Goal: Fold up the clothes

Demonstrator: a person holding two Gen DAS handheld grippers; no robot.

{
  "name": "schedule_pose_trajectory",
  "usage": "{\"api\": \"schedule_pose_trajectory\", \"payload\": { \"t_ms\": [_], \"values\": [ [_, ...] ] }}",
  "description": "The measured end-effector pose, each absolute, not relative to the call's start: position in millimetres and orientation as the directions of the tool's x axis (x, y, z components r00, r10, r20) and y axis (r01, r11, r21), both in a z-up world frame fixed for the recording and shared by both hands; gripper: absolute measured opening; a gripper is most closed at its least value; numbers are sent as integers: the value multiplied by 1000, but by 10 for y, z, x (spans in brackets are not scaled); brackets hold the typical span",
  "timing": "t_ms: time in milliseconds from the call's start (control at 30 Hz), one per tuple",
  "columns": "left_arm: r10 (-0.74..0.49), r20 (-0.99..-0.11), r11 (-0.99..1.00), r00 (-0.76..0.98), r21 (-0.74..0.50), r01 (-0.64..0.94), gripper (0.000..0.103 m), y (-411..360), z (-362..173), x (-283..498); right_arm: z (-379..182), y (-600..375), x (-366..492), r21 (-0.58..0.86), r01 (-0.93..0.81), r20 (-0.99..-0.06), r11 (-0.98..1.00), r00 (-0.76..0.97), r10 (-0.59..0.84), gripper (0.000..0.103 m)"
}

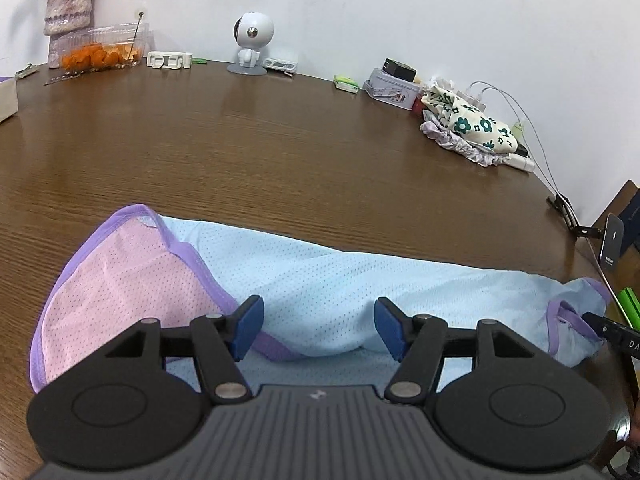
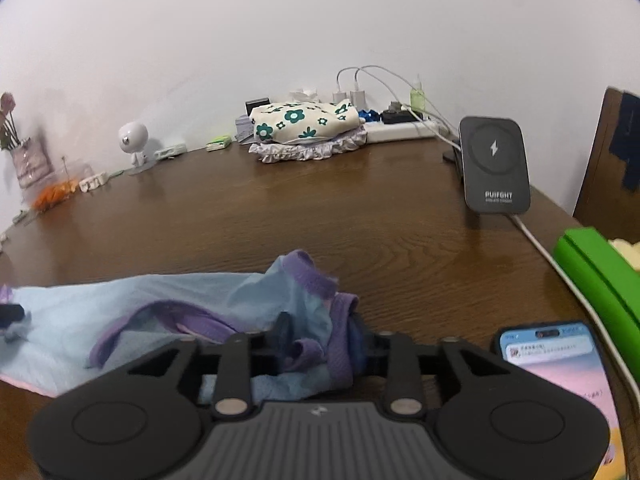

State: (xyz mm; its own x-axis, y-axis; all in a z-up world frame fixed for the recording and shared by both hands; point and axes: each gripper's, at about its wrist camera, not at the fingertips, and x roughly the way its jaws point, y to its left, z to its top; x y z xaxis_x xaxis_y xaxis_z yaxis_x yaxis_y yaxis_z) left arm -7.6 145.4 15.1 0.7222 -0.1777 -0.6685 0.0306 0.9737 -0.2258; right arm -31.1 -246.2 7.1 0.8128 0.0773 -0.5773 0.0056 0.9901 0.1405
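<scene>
A light blue mesh garment (image 1: pixel 320 280) with purple trim and a pink inner side (image 1: pixel 120 280) lies along the near edge of the brown table (image 1: pixel 280 140). My left gripper (image 1: pixel 318 326) hovers over its middle, open, with blue pads wide apart and nothing between them. In the right wrist view the same garment (image 2: pixel 120 312) is bunched at its right end. My right gripper (image 2: pixel 322 340) is shut on that purple-trimmed end, cloth filling the gap between the fingers. The right gripper's tip (image 1: pixel 608 330) shows at the garment's right end in the left wrist view.
A folded floral cloth pile (image 2: pixel 304 124) sits at the back by a power strip (image 2: pixel 400 130) with cables. A charger stand (image 2: pixel 494 164), a phone (image 2: pixel 556 364) and a green object (image 2: pixel 592 268) lie to the right. A small white robot figure (image 1: pixel 252 44), a food box (image 1: pixel 104 48) and a vase (image 1: pixel 66 12) stand along the wall.
</scene>
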Motion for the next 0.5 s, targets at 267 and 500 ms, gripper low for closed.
{"api": "schedule_pose_trajectory", "payload": {
  "t_ms": [267, 500],
  "values": [
    [-144, -627, 970, 765, -241, -15, 69, 1597, 291, -236, 417, -2090, -337, 167, -166, -488, 972, 843, 228, 11],
    [-33, -570, 937, 821, -304, -173, 78, 2039, 495, -623, 638, -1502, -326, 225, -374, -411, 900, 801, 435, 11]
  ]
}}
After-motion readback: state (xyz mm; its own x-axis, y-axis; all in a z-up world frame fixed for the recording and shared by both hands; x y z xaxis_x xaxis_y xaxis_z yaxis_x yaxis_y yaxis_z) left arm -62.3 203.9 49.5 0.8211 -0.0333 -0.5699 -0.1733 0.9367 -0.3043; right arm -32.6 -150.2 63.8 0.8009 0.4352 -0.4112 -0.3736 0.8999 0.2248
